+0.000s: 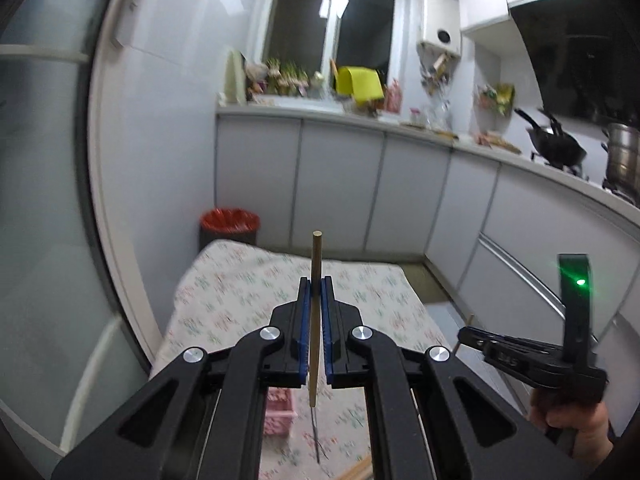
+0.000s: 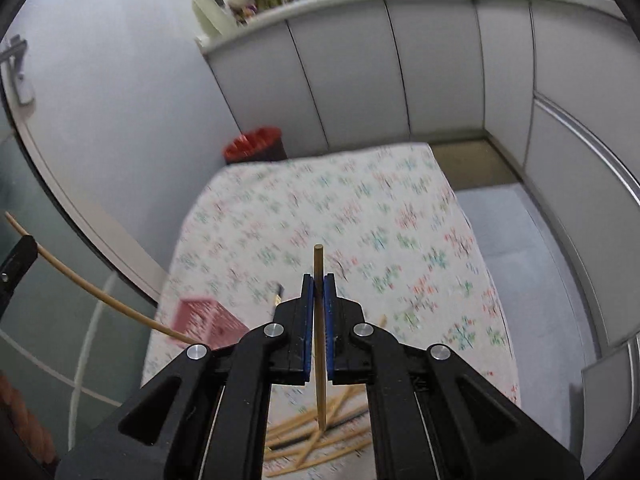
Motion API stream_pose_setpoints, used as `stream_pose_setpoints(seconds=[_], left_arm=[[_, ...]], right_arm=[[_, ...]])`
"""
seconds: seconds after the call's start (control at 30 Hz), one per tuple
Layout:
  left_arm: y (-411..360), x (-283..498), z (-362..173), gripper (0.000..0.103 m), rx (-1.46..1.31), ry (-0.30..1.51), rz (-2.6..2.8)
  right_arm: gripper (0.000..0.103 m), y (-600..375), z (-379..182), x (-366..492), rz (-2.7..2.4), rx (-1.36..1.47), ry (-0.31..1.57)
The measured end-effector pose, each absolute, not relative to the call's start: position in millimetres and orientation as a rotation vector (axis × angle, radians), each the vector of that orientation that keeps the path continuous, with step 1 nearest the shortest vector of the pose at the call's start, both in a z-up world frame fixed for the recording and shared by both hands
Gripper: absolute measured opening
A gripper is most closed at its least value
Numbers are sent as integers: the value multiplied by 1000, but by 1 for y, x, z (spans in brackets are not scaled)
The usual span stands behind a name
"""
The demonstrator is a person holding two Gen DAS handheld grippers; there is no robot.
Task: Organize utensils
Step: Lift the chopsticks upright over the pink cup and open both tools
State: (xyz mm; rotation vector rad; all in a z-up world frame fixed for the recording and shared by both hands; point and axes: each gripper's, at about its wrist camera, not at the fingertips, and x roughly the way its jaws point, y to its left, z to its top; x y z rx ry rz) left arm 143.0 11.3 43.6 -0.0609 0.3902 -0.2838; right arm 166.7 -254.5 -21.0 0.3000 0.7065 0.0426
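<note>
Floral tablecloth (image 2: 360,208): only right gripper's (image 2: 319,280) view shows piled chopsticks (image 2: 320,436).

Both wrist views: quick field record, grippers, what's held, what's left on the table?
left gripper: shut on a chopstick
right gripper: shut on another chopstick
loose chopsticks: piled on the floral tablecloth, below the right gripper
pink basket: on the cloth's left side
contents of basket: cannot tell
</note>
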Motion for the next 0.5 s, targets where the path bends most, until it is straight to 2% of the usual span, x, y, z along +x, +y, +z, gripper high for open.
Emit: stream_pose_setpoints(seconds=[0.2, 0.5], left_arm=[[25, 162, 31, 5, -60, 373, -206], [35, 192, 7, 5, -64, 417, -151]], right_arm=[[4, -233, 13, 173, 102, 333, 578], [4, -203, 42, 178, 226, 404, 492]])
